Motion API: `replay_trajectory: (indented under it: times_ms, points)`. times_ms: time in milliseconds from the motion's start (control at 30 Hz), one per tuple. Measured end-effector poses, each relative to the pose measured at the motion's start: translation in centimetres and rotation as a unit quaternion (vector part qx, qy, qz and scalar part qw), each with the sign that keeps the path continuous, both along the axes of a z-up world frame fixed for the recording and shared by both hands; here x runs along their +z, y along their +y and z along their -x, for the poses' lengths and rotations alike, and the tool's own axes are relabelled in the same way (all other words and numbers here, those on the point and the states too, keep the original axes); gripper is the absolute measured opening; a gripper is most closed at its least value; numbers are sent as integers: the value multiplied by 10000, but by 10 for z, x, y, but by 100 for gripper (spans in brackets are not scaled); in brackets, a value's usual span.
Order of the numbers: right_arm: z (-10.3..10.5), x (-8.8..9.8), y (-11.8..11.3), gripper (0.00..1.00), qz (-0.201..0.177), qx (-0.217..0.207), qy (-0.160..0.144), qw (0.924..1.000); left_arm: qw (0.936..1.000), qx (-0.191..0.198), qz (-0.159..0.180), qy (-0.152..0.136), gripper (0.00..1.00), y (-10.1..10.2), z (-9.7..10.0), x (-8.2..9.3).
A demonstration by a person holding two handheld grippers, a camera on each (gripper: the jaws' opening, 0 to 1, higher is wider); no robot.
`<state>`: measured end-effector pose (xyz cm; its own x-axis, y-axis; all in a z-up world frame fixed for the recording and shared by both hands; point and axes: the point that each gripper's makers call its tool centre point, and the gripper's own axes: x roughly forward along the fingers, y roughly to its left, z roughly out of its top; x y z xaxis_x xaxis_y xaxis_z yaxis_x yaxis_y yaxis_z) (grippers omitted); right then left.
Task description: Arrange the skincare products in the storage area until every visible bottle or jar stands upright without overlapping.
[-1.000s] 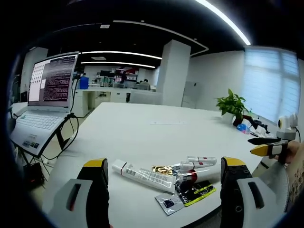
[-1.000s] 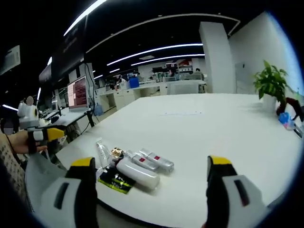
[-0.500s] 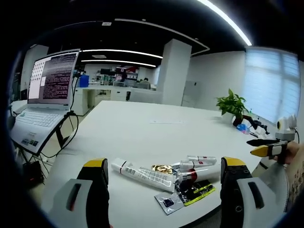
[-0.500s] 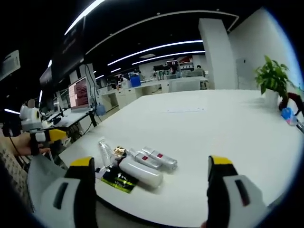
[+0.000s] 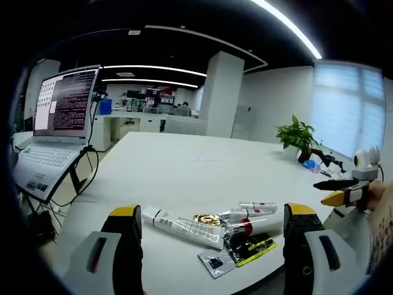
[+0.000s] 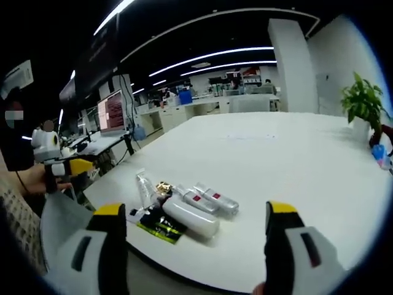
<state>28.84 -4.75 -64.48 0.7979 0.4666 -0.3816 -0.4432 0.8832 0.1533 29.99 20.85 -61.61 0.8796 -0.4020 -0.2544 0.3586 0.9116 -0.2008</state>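
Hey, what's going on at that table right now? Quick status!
Both grippers open, empty, short of the pile. Skincare tubes lying flat, bunched with sachets near the table edge. None upright. Nothing blocking.

Both views evenly lit, light from long ceiling strip lights (image 5: 288, 27) running diagonally at top; extra daylight from blinds (image 5: 353, 98) at right of left gripper view, slightly blown out. White table (image 5: 184, 178) bright, mild sheen, soft short shadows under the tubes (image 6: 184, 209). Strong fisheye bending at edges, straight lines curve. Centre reasonably sharp, periphery soft; laptop screen (image 5: 64, 101) glows at upper left, text unreadable
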Motion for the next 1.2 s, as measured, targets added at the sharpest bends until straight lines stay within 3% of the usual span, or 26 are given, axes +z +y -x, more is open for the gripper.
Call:
replay_trajectory:
  times_ms: [300, 567, 833, 933, 1100, 1167, 1200]
  points:
    - [-3, -10, 14, 89, 378, 651, 183, 9970, 10000, -63, -16, -30, 94, -1, 0, 0]
    - [-21, -24, 33, 80, 886, 1443, 268, 9852, 10000, -44, 66, -61, 94, 1, 1, 2]
    - [-35, -44, 64, 71, 1384, 2419, 423, 9595, 9999, -46, 116, -99, 94, 2, 0, 3]
    - [-34, -59, 79, 64, 1678, 2898, 597, 9404, 9998, -24, 150, -102, 94, 3, 0, 3]
    - [-38, -77, 90, 59, 1841, 3193, 908, 9252, 9998, -41, 156, -77, 92, 3, 0, 2]
    - [-38, -87, 92, 58, 2056, 3370, 1095, 9122, 9999, -81, 130, -75, 92, 2, 1, 2]
    - [-39, -88, 94, 57, 2112, 3415, 1074, 9095, 9999, -75, 113, -76, 92, 2, 1, 2]
